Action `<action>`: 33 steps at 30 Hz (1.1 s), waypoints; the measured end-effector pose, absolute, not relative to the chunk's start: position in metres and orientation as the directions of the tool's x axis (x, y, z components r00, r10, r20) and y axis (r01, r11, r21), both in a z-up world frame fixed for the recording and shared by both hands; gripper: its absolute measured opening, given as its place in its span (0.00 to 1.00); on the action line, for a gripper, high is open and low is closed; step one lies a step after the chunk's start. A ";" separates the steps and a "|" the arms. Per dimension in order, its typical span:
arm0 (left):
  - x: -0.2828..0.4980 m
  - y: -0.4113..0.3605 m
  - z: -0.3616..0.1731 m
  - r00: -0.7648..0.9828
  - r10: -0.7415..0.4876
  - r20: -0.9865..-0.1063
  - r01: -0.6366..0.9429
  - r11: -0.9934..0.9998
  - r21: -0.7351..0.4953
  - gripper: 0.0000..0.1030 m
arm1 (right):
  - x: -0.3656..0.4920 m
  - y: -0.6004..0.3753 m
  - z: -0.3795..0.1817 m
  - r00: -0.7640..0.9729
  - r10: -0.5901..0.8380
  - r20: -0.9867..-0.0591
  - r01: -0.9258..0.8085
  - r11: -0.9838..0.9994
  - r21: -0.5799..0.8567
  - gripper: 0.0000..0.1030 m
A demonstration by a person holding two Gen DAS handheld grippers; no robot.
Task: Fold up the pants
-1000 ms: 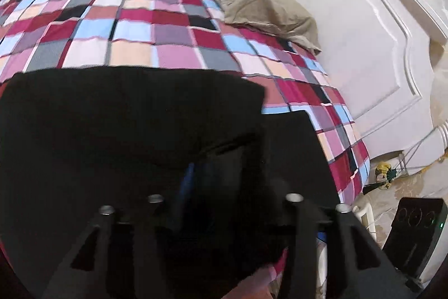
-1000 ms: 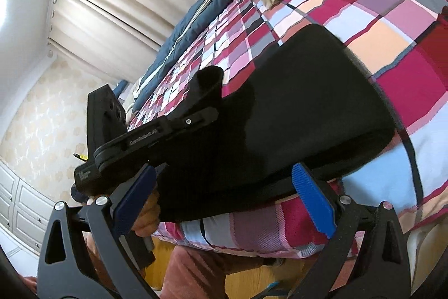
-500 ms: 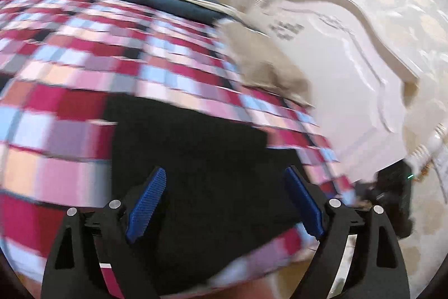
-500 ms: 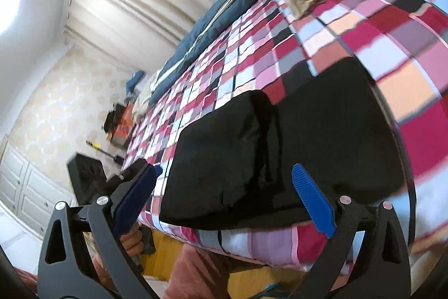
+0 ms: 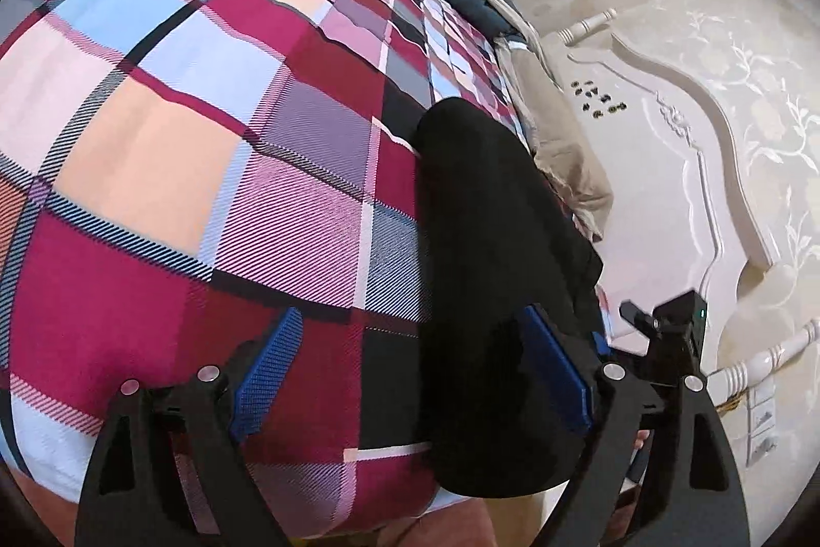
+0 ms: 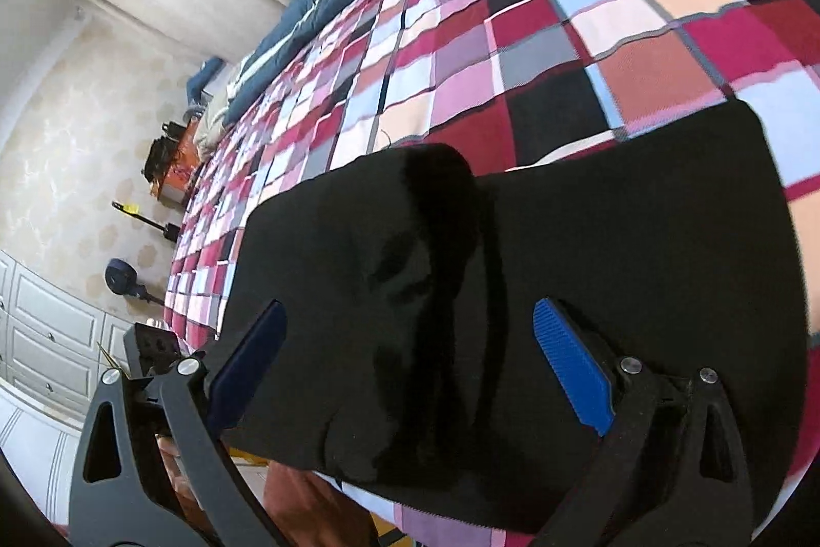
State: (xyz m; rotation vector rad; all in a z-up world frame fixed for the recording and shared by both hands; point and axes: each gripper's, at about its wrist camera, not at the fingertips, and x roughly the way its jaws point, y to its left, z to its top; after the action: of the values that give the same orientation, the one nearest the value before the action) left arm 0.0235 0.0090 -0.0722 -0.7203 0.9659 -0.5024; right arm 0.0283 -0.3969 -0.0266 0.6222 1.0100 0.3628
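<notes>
The folded black fabric pants lie on the red, pink and blue checked bedspread — both blue-padded grippers, left and right, gape empty, the left's jaws having just spread.

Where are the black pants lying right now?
The black pants lie folded on the plaid bedspread at the bed's near edge, filling the lower right-wrist view; the tan pillow lies just beyond them.

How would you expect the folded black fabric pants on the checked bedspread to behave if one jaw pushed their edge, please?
The folded black fabric pants look soft and creased, so they would probably bunch rather than slide whole. The woven checked bedspread likely grips them. Their stacked layers may shift apart.
</notes>
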 end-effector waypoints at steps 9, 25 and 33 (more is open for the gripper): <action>0.019 0.012 -0.076 0.496 -0.682 -0.538 0.103 0.661 -0.743 0.85 | 0.034 -0.384 -0.037 0.423 0.593 -0.685 -0.009 0.759 0.651 0.55; 0.020 0.017 -0.078 0.483 -0.692 -0.537 0.101 0.653 -0.750 0.85 | 0.016 -0.371 0.004 0.446 0.569 -0.691 -0.102 0.799 0.593 0.11; 0.016 0.017 -0.078 0.482 -0.688 -0.543 0.097 0.658 -0.747 0.85 | -0.002 -0.407 0.048 0.532 0.493 -0.688 -0.103 0.845 0.525 0.10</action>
State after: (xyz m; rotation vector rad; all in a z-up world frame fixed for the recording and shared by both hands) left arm 0.0165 0.0174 -0.0780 -0.7133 0.9563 -0.5314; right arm -0.0022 -0.4066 0.0481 0.4563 0.9498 0.3700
